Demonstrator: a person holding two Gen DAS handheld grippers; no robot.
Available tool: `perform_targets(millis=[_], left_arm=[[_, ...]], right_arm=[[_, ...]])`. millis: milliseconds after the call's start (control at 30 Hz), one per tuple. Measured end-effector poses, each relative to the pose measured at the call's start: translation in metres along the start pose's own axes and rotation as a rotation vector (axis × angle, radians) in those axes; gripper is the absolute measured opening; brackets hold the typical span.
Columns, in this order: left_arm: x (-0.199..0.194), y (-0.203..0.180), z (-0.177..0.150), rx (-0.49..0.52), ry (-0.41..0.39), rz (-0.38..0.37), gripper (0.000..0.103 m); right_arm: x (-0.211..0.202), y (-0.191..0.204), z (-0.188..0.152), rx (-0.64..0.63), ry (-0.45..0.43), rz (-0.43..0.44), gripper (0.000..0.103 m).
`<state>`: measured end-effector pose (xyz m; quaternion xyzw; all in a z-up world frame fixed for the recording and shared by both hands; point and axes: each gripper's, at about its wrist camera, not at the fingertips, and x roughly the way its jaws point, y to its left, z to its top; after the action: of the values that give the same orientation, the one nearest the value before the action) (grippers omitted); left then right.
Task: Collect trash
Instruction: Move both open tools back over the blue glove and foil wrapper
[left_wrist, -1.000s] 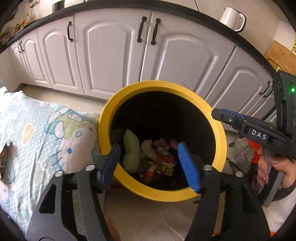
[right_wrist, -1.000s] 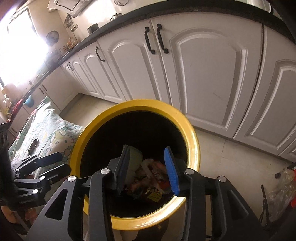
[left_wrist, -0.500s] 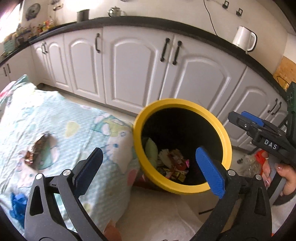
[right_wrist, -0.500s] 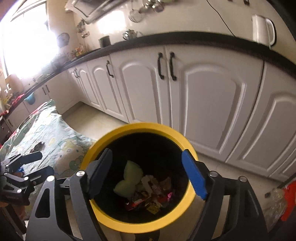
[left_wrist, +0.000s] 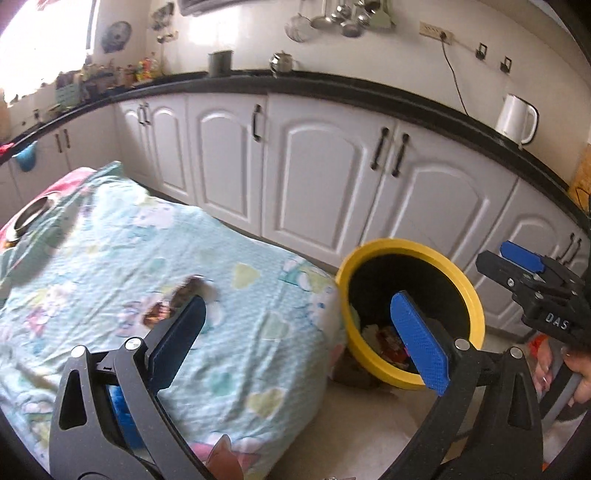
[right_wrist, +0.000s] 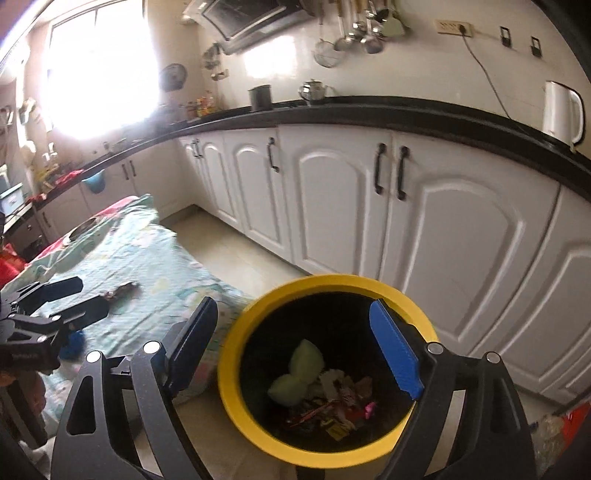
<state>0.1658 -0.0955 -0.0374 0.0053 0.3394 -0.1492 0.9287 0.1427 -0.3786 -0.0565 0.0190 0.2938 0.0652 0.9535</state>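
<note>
A yellow-rimmed black bin (left_wrist: 476, 314) (right_wrist: 232, 391) stands on the floor beside a table under a light blue patterned cloth (left_wrist: 240, 332) (right_wrist: 162, 266). Wrappers and a pale green piece (right_wrist: 299, 373) lie inside the bin. A brown wrapper (left_wrist: 177, 299) (right_wrist: 120, 290) lies on the cloth. A blue scrap (left_wrist: 120, 402) (right_wrist: 75, 341) lies near the cloth's front edge. My left gripper (left_wrist: 299, 343) is open and empty above the table's right end. My right gripper (right_wrist: 295, 350) is open and empty above the bin; it also shows in the left wrist view (left_wrist: 517, 266).
White cabinets (left_wrist: 321, 184) under a black counter run along the back, with a white kettle (left_wrist: 515, 118) at the right. A metal bowl (left_wrist: 31, 218) sits at the table's far left. A clear bag with red contents (right_wrist: 554, 428) lies on the floor right of the bin.
Both grippers have opened wide and pulled up and back from the bin. The left one has swung left over the table, bringing the cloth and wrapper into view.
</note>
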Motion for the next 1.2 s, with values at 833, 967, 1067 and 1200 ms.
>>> perform_targets(millis=[833, 967, 1067, 1200], left_arm=[[-0.057, 0.114, -0.027, -0.168, -0.061, 0.163, 0.092], [-0.060, 0.134, -0.038, -0.203, -0.044, 0.155, 0.092], [-0.060, 0.142, -0.046, -0.208, -0.026, 0.141, 0.092], [-0.054, 0.150, -0.057, -0.210, 0.012, 0.110, 0.092]], right_arm=[[0.019, 0.122, 0.038, -0.179, 0.016, 0.200, 0.085], [0.034, 0.141, 0.039, -0.191, 0.048, 0.227, 0.085], [0.047, 0.155, 0.039, -0.193, 0.079, 0.252, 0.085], [0.069, 0.170, 0.041, -0.185, 0.125, 0.265, 0.082]])
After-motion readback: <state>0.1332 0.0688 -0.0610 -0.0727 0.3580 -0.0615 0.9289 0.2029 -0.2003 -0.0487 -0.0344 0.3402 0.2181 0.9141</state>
